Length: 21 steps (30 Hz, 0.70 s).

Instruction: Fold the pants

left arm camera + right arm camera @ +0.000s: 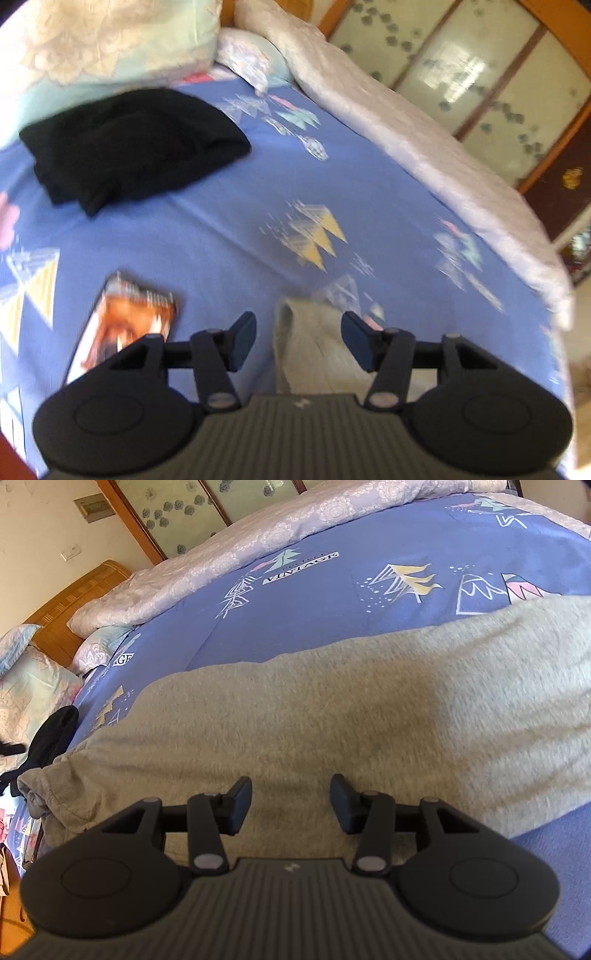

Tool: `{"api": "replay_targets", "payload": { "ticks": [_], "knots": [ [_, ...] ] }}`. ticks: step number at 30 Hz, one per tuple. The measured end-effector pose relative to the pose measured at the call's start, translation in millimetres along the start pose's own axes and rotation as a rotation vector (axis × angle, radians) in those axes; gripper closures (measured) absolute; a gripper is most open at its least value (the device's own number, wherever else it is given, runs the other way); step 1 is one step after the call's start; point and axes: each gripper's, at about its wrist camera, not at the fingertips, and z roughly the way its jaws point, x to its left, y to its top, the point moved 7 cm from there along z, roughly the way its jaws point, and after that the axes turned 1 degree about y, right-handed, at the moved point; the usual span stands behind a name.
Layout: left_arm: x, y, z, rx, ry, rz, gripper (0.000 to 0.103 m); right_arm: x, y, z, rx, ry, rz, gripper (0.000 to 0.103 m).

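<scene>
Grey pants (332,716) lie stretched across the blue patterned bed sheet (303,602), with a bunched end at the left in the right wrist view. My right gripper (291,802) is open and empty, just above the near edge of the pants. My left gripper (298,338) is open and empty, above one end of the grey pants (310,350), which shows between its fingers. I cannot tell whether either gripper touches the fabric.
A folded black garment (129,144) lies on the sheet near the pillows (110,40). A small printed packet (125,328) lies left of my left gripper. A pale quilt (424,147) runs along the far side of the bed. Wardrobe doors (472,77) stand beyond.
</scene>
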Motion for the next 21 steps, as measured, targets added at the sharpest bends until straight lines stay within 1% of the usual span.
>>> {"api": "replay_targets", "payload": {
  "ticks": [1,3,5,7,8,10,12,13,15,16,17,18,19,20,21],
  "knots": [
    [-5.1,-4.7,-4.8,0.016,-0.030,-0.002,0.051,0.7,-0.8,0.1,-0.003,-0.003,-0.003,0.053],
    [-10.3,-24.6,-21.1,0.044,-0.107,-0.017,0.049,2.1,-1.8,0.6,-0.008,-0.012,-0.011,0.053],
    [-18.3,-45.0,-24.6,0.098,-0.175,-0.042,0.042,2.1,-1.6,0.6,-0.008,-0.018,-0.014,0.053],
    [-24.8,-59.1,-18.8,0.151,-0.211,-0.074,0.036,2.7,-1.2,0.8,-0.007,-0.021,-0.018,0.052],
    [-27.4,-62.9,-11.7,0.170,-0.223,-0.100,0.025,3.3,-1.2,1.2,-0.006,-0.023,-0.024,0.052],
    [-25.6,-65.0,4.6,0.198,-0.231,-0.189,0.015,4.4,-1.6,1.8,-0.005,-0.026,-0.037,0.052],
    [-20.7,-65.3,24.4,0.232,-0.273,-0.313,0.009,4.5,-1.8,2.1,-0.006,-0.027,-0.045,0.052],
    [-19.1,-66.3,34.3,0.236,-0.282,-0.362,0.005,4.5,-1.8,2.1,-0.007,-0.027,-0.046,0.052],
    [-13.0,-66.9,54.7,0.262,-0.276,-0.436,0.007,4.5,-2.5,2.2,-0.010,-0.028,-0.045,0.052],
    [-10.6,-68.9,62.0,0.281,-0.265,-0.457,0.026,6.0,-3.2,2.1,-0.011,-0.031,-0.046,0.052],
    [-9.9,-69.7,65.6,0.286,-0.239,-0.447,0.063,6.9,-3.4,2.5,-0.012,-0.034,-0.049,0.052],
    [-10.1,-68.2,65.8,0.284,-0.215,-0.408,0.078,7.7,-3.6,2.8,-0.011,-0.036,-0.056,0.052],
    [-10.8,-65.4,61.2,0.279,-0.219,-0.377,0.084,9.0,-3.9,3.1,-0.011,-0.038,-0.062,0.051],
    [-12.2,-60.4,52.3,0.254,-0.234,-0.352,0.086,9.8,-4.2,3.2,-0.013,-0.041,-0.070,0.051],
    [-16.7,-53.1,35.9,0.195,-0.246,-0.290,0.086,10.3,-4.6,3.4,-0.014,-0.044,-0.079,0.051]
  ]
}}
